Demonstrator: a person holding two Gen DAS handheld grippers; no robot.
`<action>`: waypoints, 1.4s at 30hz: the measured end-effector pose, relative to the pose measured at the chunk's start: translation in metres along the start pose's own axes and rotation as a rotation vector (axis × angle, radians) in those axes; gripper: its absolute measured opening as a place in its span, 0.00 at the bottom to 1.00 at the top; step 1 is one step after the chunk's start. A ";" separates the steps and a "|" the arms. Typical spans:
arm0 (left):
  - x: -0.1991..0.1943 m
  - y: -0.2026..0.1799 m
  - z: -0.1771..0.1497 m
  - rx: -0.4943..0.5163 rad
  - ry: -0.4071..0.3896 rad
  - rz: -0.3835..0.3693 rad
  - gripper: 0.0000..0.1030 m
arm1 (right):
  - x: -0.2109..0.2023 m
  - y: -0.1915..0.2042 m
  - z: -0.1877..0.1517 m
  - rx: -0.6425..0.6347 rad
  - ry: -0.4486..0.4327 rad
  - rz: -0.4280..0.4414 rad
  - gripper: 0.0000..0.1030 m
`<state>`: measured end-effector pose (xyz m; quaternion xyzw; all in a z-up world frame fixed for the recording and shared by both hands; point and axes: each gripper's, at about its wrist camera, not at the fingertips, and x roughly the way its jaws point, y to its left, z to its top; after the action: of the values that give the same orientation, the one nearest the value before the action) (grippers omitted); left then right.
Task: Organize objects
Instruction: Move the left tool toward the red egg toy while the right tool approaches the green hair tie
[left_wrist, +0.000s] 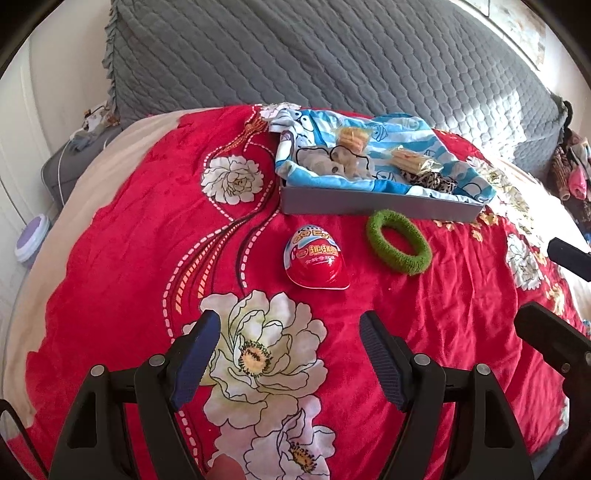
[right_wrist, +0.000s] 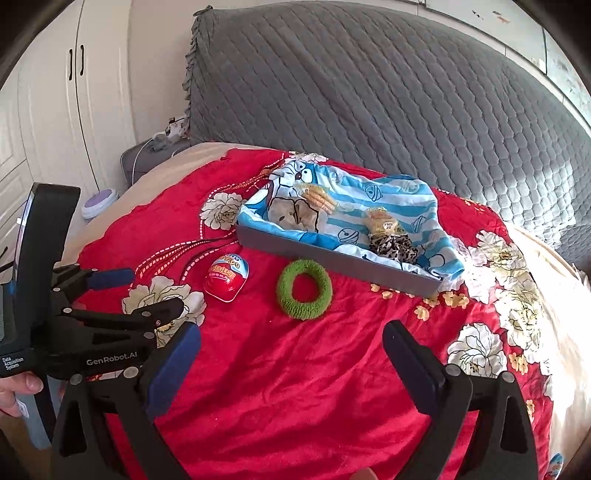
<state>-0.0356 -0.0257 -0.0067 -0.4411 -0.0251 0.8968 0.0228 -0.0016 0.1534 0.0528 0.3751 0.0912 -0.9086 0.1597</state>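
Both tongs angle down over the red floral bedspread (left_wrist: 110, 240), released and empty: left tongs (left_wrist: 290, 354), right tongs (right_wrist: 291, 358). Ahead of the left tongs lies the red toy egg (left_wrist: 316, 258), narrow end pointing away toward the grey tray (left_wrist: 369, 205). The green hair ring (right_wrist: 303, 289) lies flat ahead of the right tongs, near the tray.

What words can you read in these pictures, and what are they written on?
"GenRobot.AI": white letters on the black left gripper.
"Data Acquisition System": small white print on that same gripper's body.
Red egg-shaped plastic toy pack: printed characters, too blurred to read.
Clear-wrapped yellow snack packet: small label, too blurred to read.
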 end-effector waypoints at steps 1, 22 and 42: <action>0.002 0.000 0.000 -0.001 0.003 0.000 0.76 | 0.001 0.000 0.000 0.002 0.000 0.002 0.96; 0.023 -0.007 0.004 0.020 0.026 -0.002 0.76 | 0.037 -0.011 -0.002 0.023 0.064 -0.012 0.97; 0.045 -0.013 0.008 0.044 0.052 -0.010 0.77 | 0.062 -0.016 0.006 0.014 0.071 -0.039 0.97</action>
<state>-0.0693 -0.0096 -0.0370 -0.4636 -0.0071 0.8852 0.0373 -0.0533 0.1527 0.0138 0.4066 0.0976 -0.8981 0.1360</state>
